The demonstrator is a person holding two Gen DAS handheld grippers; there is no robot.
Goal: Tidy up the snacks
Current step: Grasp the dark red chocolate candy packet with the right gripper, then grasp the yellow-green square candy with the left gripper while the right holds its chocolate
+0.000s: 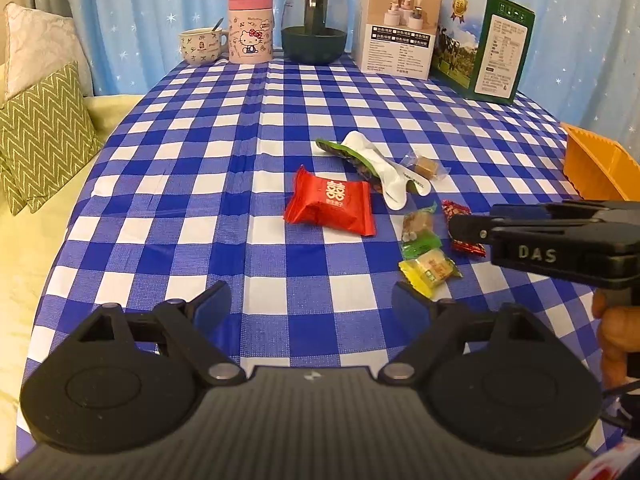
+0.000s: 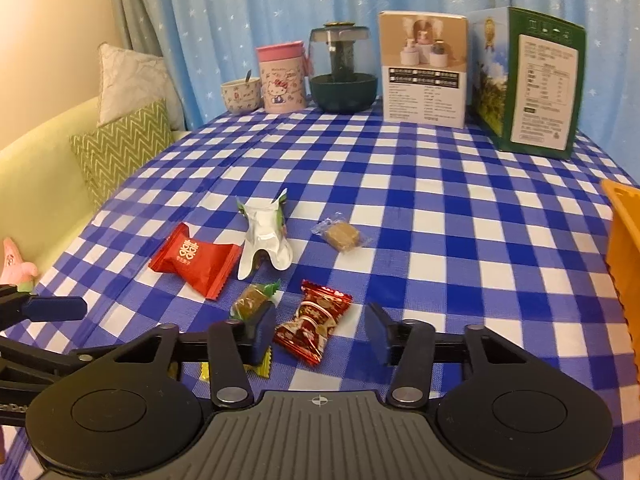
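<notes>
Several wrapped snacks lie mid-table on the blue checked cloth: a red packet [image 1: 331,203] [image 2: 195,260], a white-and-green pouch [image 1: 376,168] [image 2: 265,236], a clear-wrapped brown candy [image 1: 425,167] [image 2: 341,236], a green-wrapped candy [image 1: 420,232] [image 2: 253,300], a yellow candy [image 1: 430,270] and a dark red candy [image 2: 314,322] [image 1: 456,210]. My right gripper [image 2: 322,334] is open, its fingers on either side of the dark red candy; it also shows from the side in the left wrist view [image 1: 468,228]. My left gripper [image 1: 312,304] is open and empty, short of the snacks.
An orange bin [image 1: 596,168] [image 2: 624,240] stands at the right table edge. A cup, a Hello Kitty mug [image 1: 251,28], a dark glass jar [image 1: 314,24] and two boxes [image 1: 396,26] line the back. A sofa with cushions [image 1: 44,136] is on the left.
</notes>
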